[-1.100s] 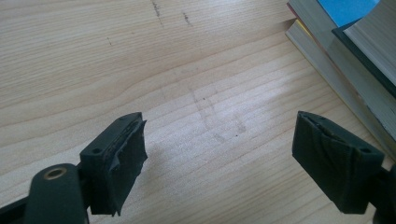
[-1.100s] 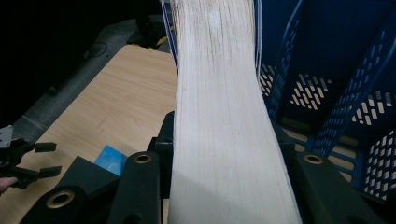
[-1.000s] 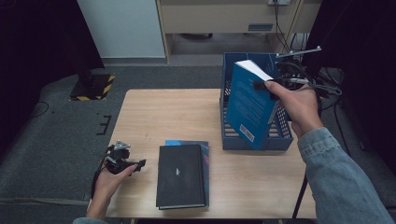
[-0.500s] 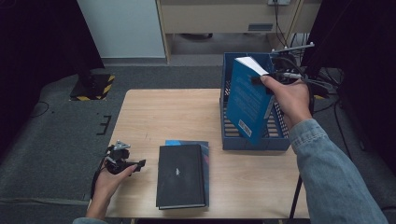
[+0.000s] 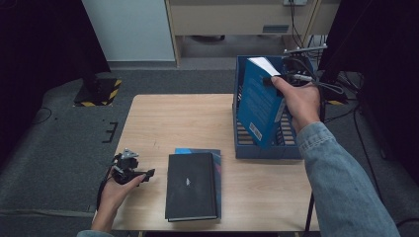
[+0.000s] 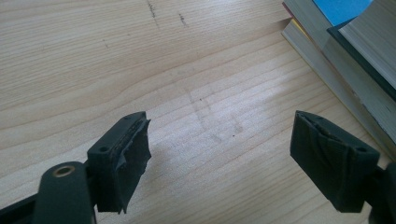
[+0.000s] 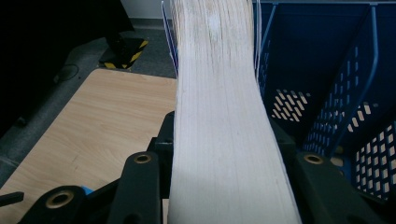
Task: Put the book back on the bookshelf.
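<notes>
While the right gripper (image 5: 276,80) jaws grip the blue book (image 5: 257,101) tilted over the blue rack (image 5: 267,148), the left gripper (image 5: 129,170) jaws gape.

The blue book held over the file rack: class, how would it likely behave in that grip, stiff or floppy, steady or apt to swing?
The blue book probably flexes somewhat: its page block bows between the right claw jaws. Gripped at one upper corner and hanging tilted over the blue rack, it may swing. Thick pages suggest moderate weight.
</notes>
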Demonstrator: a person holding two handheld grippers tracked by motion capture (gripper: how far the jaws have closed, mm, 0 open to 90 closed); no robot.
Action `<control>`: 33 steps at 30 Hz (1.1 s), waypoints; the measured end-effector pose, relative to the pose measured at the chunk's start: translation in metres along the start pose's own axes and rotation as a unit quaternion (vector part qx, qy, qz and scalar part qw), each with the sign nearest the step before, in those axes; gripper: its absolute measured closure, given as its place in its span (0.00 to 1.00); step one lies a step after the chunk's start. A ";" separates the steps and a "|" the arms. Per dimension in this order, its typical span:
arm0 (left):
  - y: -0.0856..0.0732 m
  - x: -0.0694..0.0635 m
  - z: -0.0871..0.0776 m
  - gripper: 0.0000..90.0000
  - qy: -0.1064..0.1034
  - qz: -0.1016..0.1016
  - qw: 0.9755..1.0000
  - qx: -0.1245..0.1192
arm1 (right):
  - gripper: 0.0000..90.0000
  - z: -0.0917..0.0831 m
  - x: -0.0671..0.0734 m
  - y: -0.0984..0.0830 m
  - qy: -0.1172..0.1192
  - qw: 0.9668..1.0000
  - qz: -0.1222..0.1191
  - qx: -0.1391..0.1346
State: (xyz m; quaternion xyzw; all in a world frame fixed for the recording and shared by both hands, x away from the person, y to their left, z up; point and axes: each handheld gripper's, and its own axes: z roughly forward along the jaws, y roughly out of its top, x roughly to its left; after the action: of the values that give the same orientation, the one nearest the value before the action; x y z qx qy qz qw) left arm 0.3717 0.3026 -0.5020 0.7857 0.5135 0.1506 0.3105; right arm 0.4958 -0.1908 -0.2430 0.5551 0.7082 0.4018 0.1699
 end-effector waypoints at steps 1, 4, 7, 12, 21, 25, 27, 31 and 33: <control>0.000 0.000 0.000 0.21 0.001 0.000 1.000 -0.001 | 0.66 0.002 0.002 0.001 -0.002 1.000 0.001 0.001; 0.000 0.001 0.000 0.19 0.003 0.000 1.000 -0.001 | 0.66 0.006 0.003 0.003 -0.006 1.000 -0.002 0.000; 0.001 0.001 0.000 0.17 0.003 -0.001 1.000 -0.002 | 0.66 0.009 0.004 0.004 -0.007 1.000 0.001 0.000; 0.001 0.000 0.000 0.16 0.001 -0.002 1.000 -0.003 | 0.66 0.017 0.007 0.007 -0.019 1.000 0.008 -0.002; 0.001 -0.002 0.001 0.16 0.000 0.002 1.000 0.000 | 0.66 0.027 0.013 0.012 -0.033 0.999 0.010 -0.013; 0.000 -0.002 0.000 0.16 0.000 0.001 1.000 0.000 | 0.66 0.033 0.012 0.013 -0.038 0.999 0.013 -0.015; 0.000 -0.001 0.000 0.16 0.000 0.002 1.000 0.000 | 0.66 0.037 0.011 0.014 -0.043 0.999 0.012 -0.018; 0.000 -0.002 0.000 0.16 0.000 0.001 1.000 -0.001 | 0.66 0.044 0.012 0.014 -0.046 0.999 0.015 -0.022; 0.000 -0.002 0.000 0.16 -0.001 0.001 1.000 0.000 | 0.66 0.048 0.012 0.013 -0.047 0.999 0.016 -0.023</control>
State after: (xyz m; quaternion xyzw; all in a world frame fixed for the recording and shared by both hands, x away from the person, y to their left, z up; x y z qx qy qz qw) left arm 0.3713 0.3007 -0.5020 0.7864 0.5122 0.1507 0.3107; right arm 0.5329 -0.1610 -0.2602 0.5802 0.6812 0.3944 0.2093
